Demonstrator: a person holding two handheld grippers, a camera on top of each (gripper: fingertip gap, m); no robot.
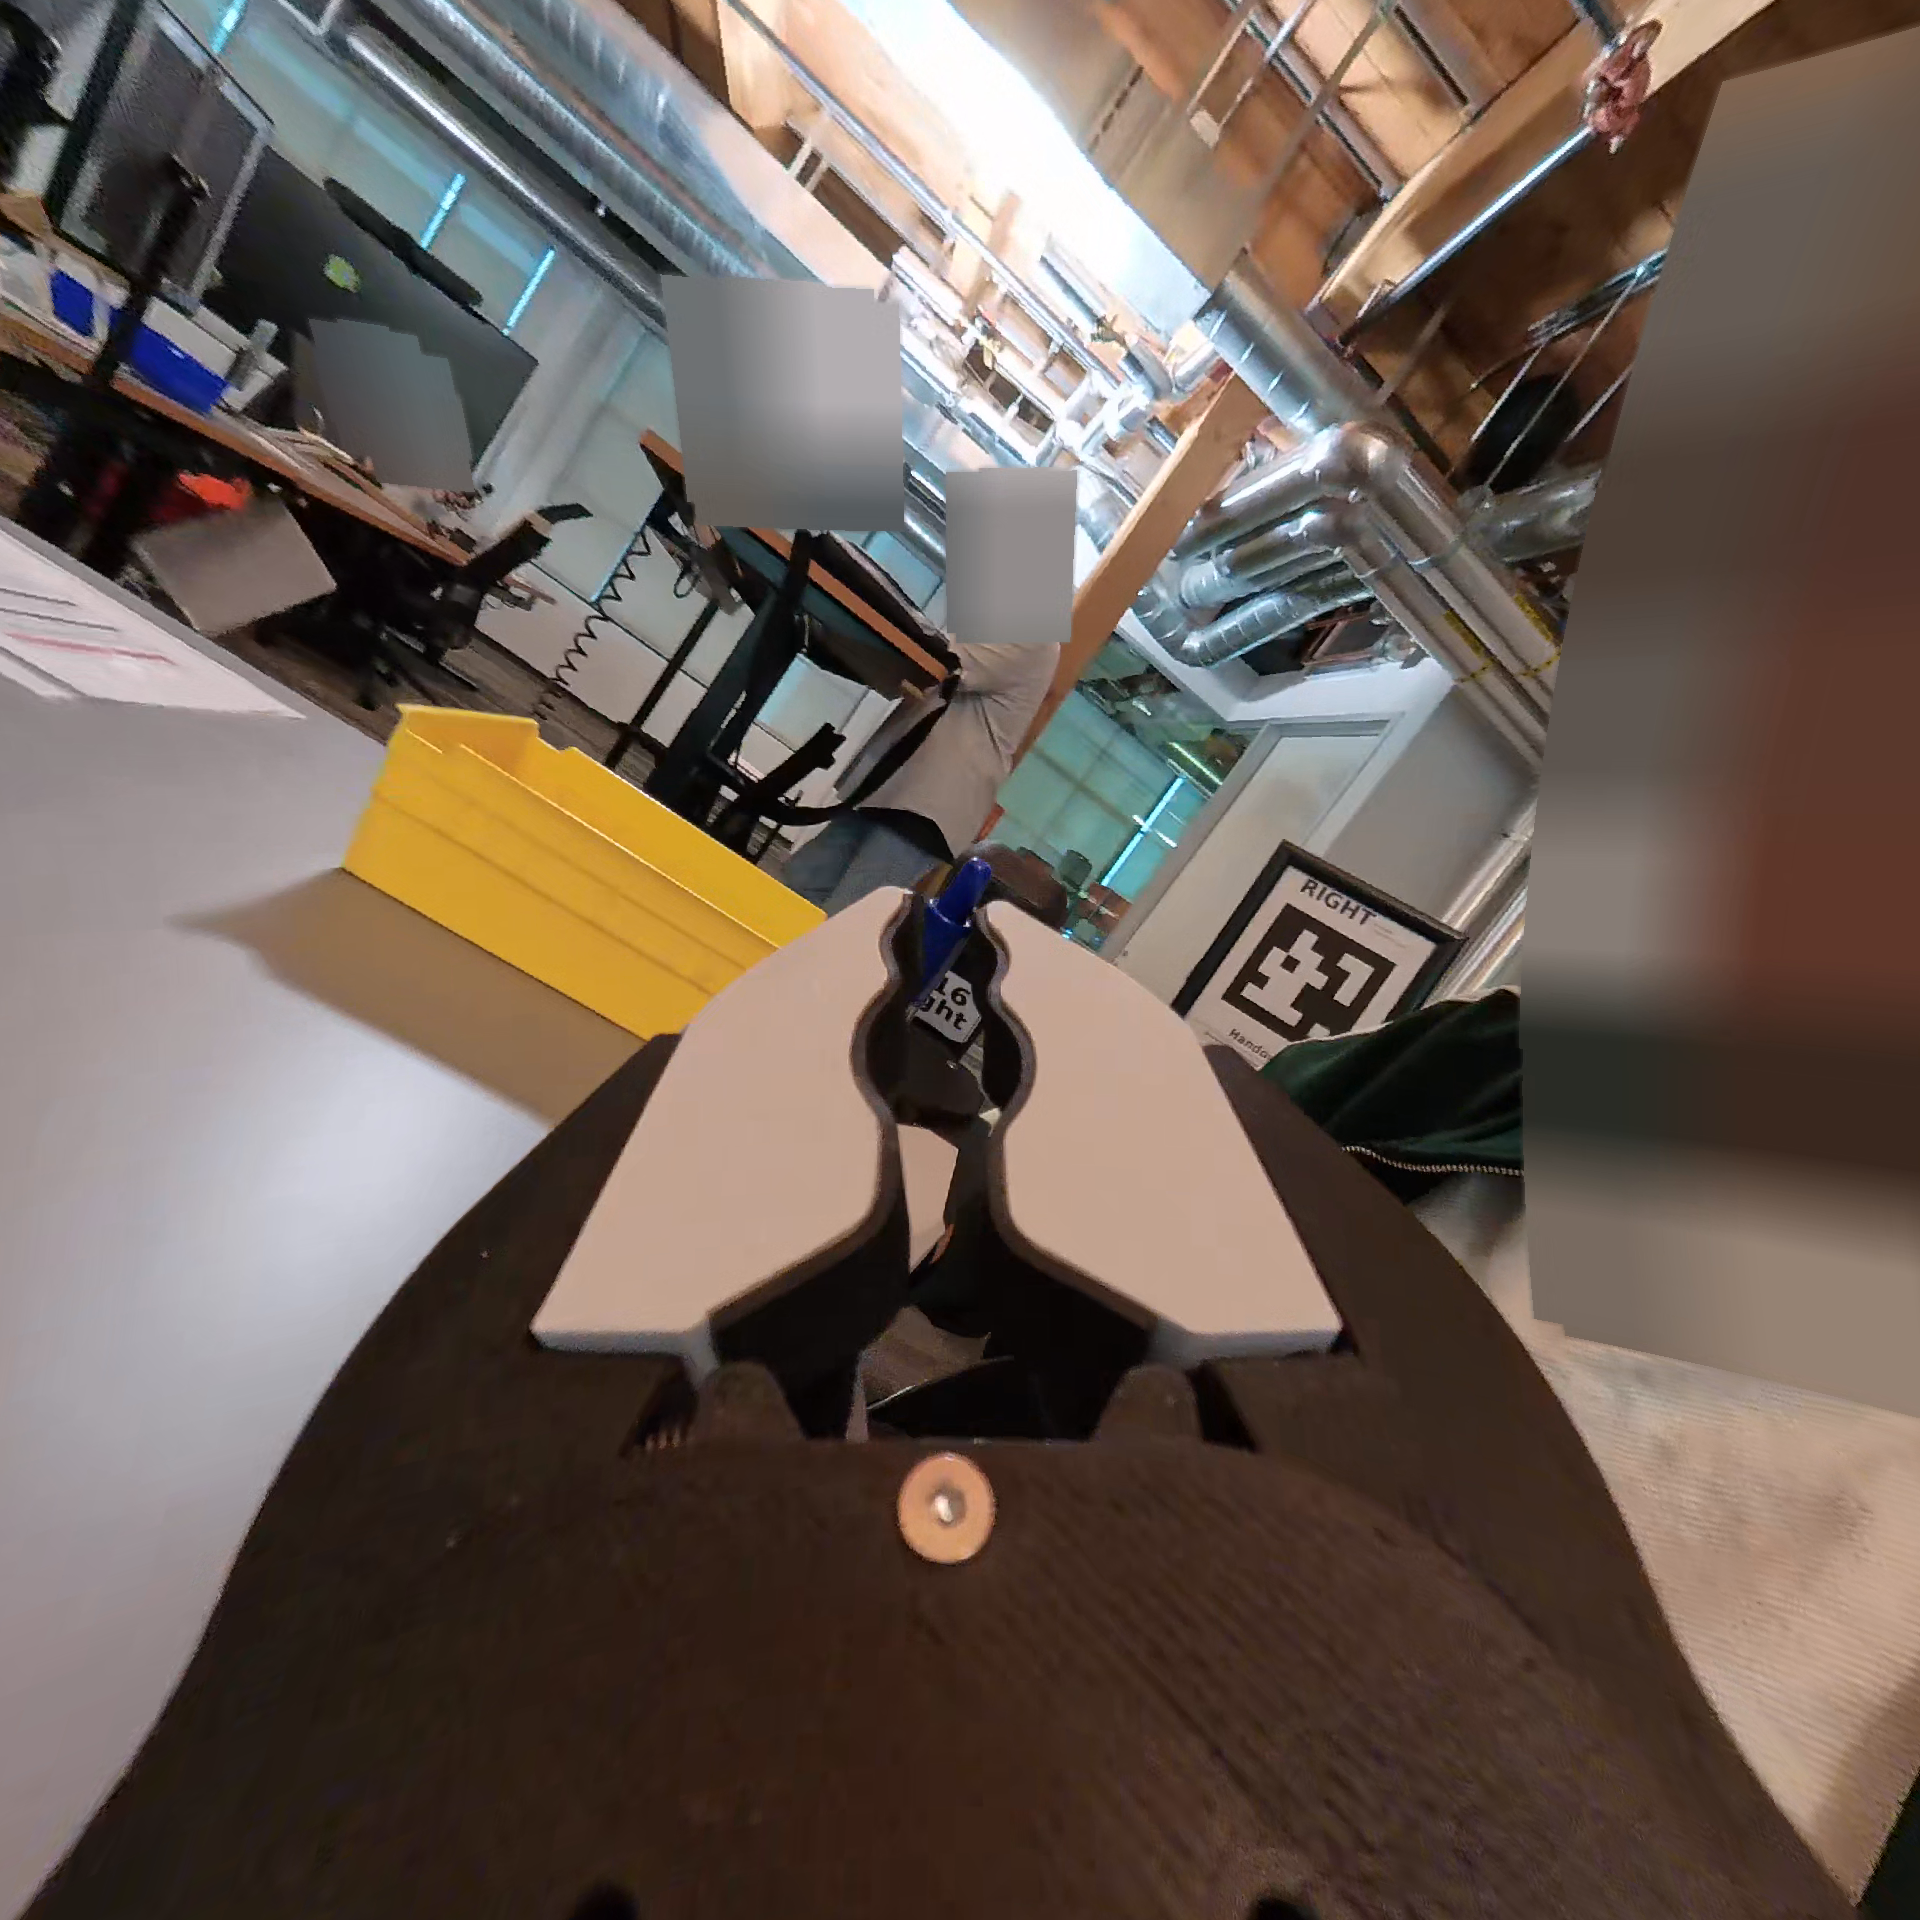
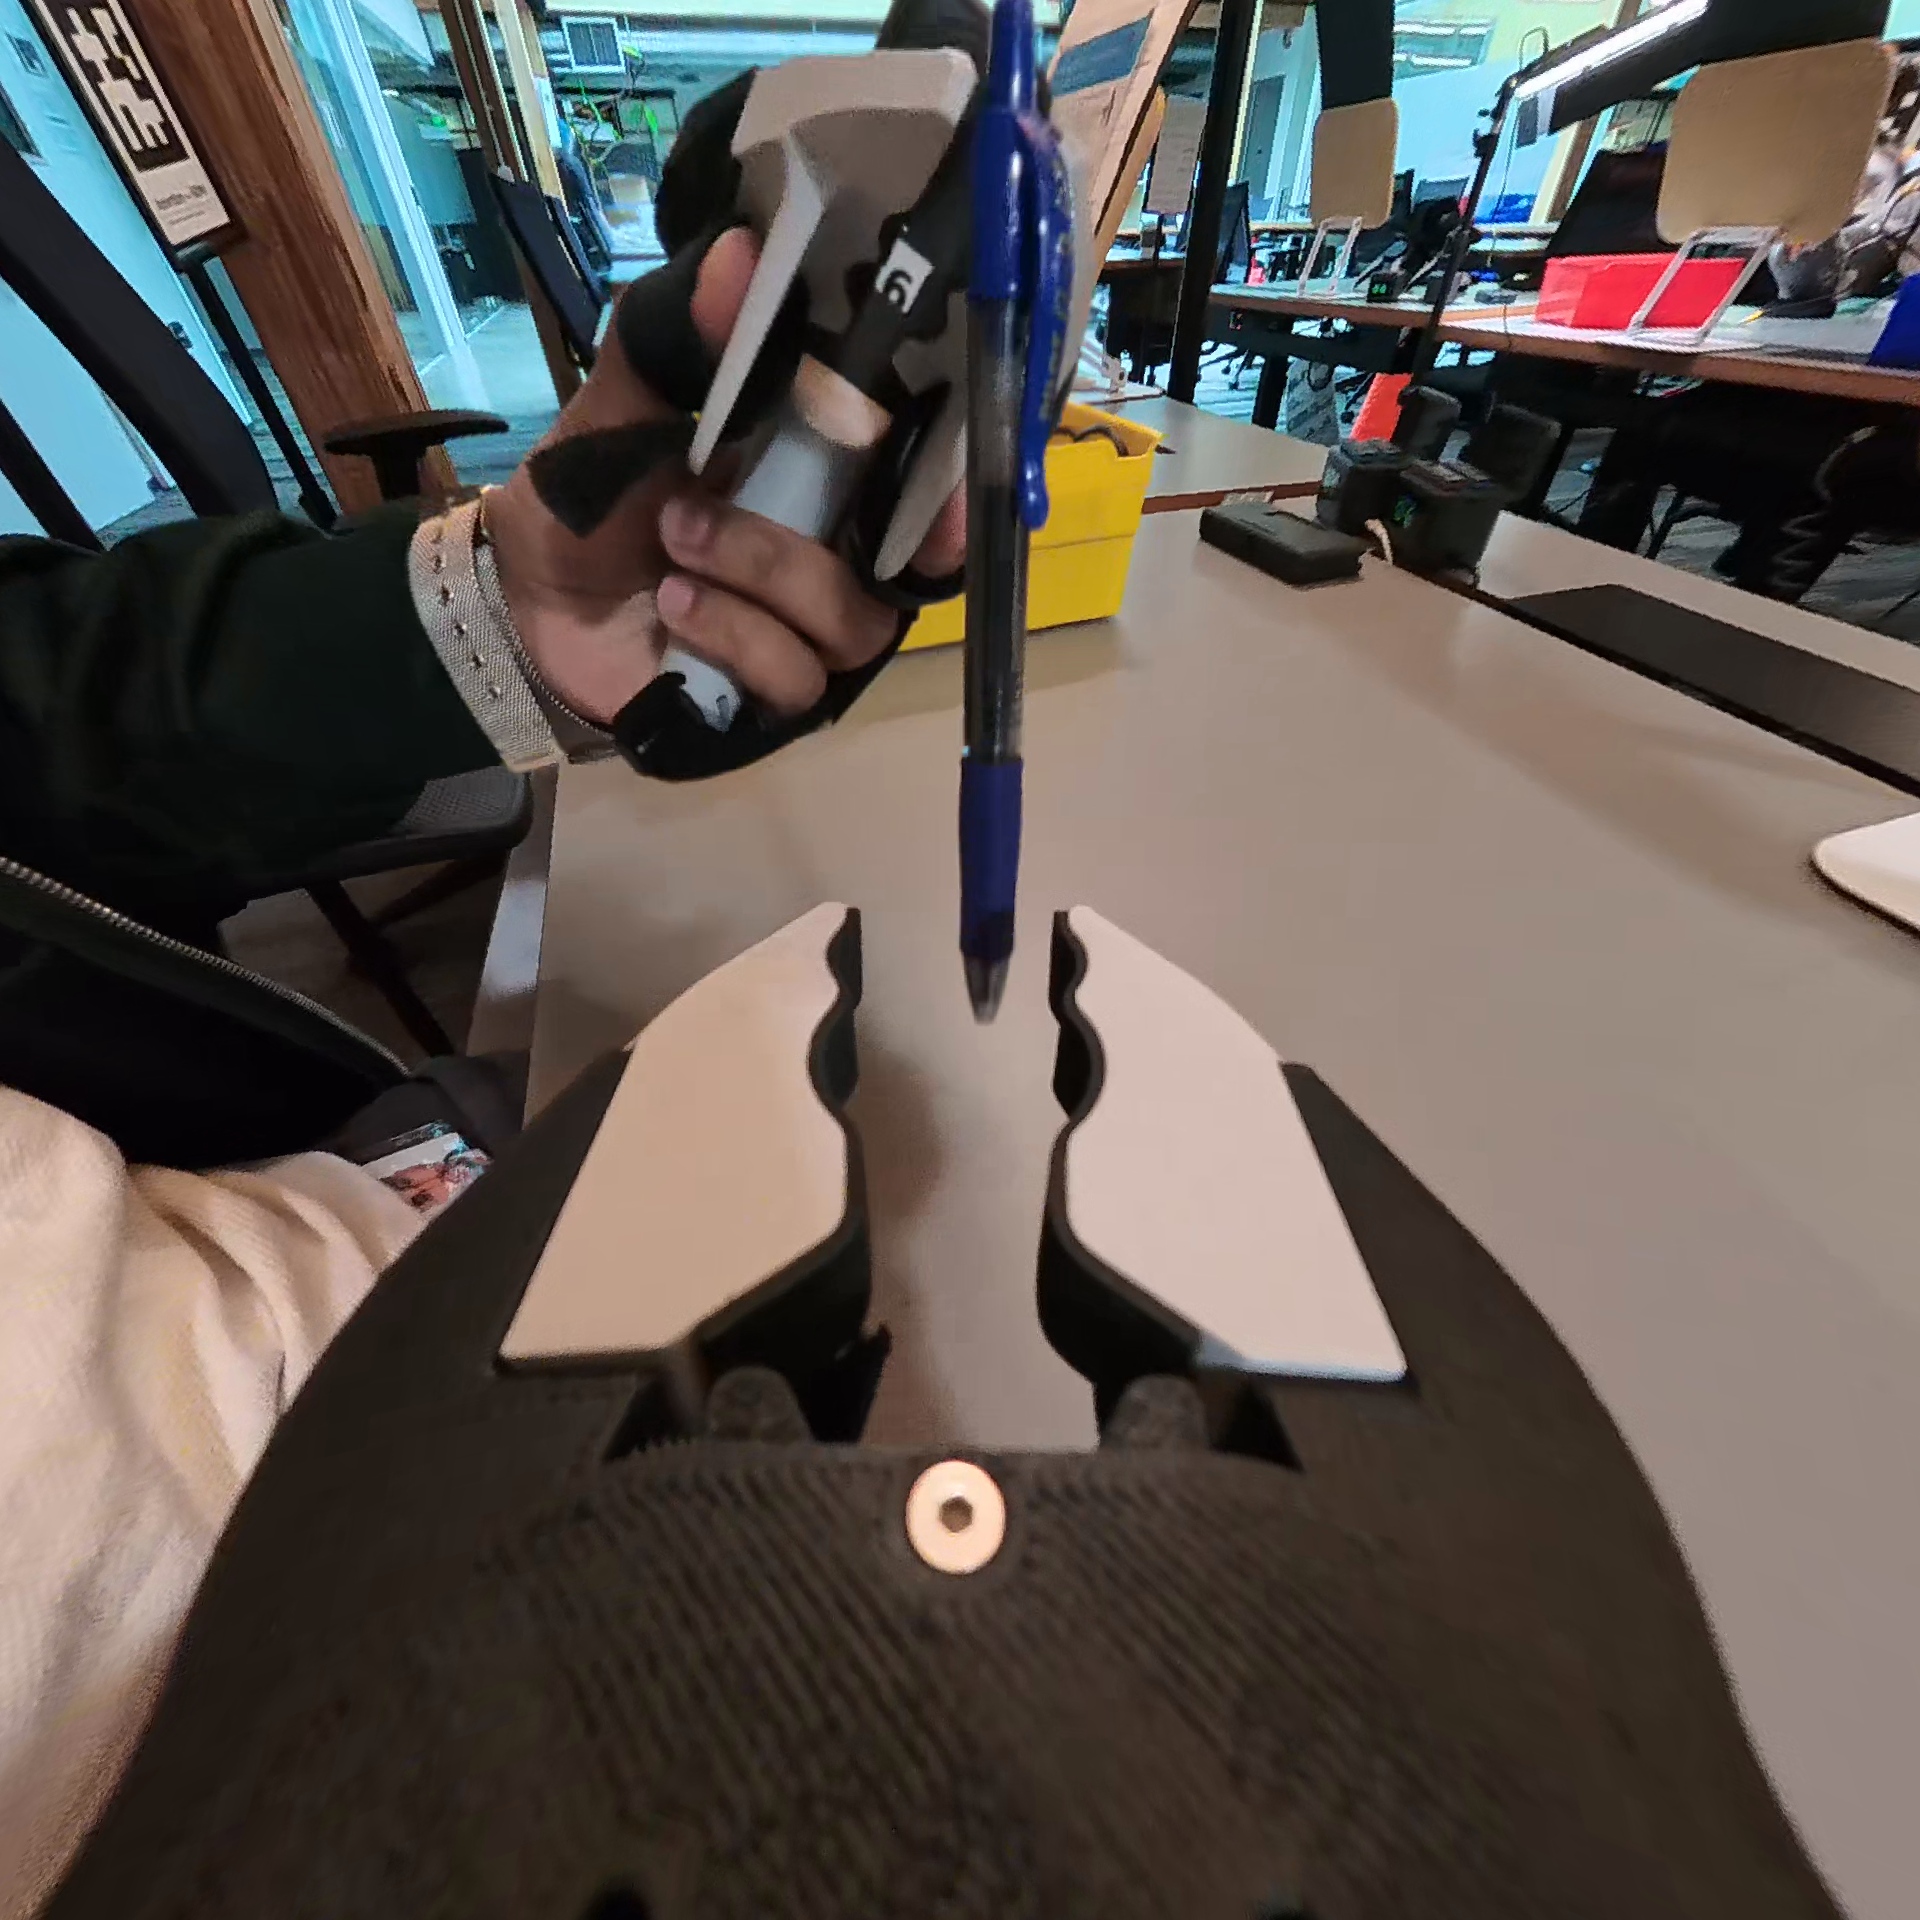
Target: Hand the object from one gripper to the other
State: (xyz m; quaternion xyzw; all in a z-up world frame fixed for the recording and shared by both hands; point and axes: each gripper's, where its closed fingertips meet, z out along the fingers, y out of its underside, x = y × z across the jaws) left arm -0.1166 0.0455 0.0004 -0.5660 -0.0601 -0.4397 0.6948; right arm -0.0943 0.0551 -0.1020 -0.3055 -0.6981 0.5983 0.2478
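Observation:
A blue pen (image 2: 992, 623) hangs upright, tip down, above the grey table (image 2: 1403, 987). My left gripper (image 2: 966, 239), held by a hand in a dark sleeve, is shut on the pen's upper part. In the left wrist view the left gripper (image 1: 945, 914) is closed and the pen's blue end (image 1: 961, 894) sticks out past the fingertips. My right gripper (image 2: 956, 925) is open, and the pen's tip sits between its two fingertips without touching them. Part of the right gripper (image 1: 951, 1018) shows through the gap between the left fingers.
A yellow bin (image 2: 1081, 520) stands on the table behind the left gripper; it also shows in the left wrist view (image 1: 582, 862). Black devices (image 2: 1351, 509) sit at the back right. A white object (image 2: 1870, 873) lies at the right edge. An office chair (image 2: 416, 436) stands at left. The tips of one gripper are about 11 cm away from the tips of the other.

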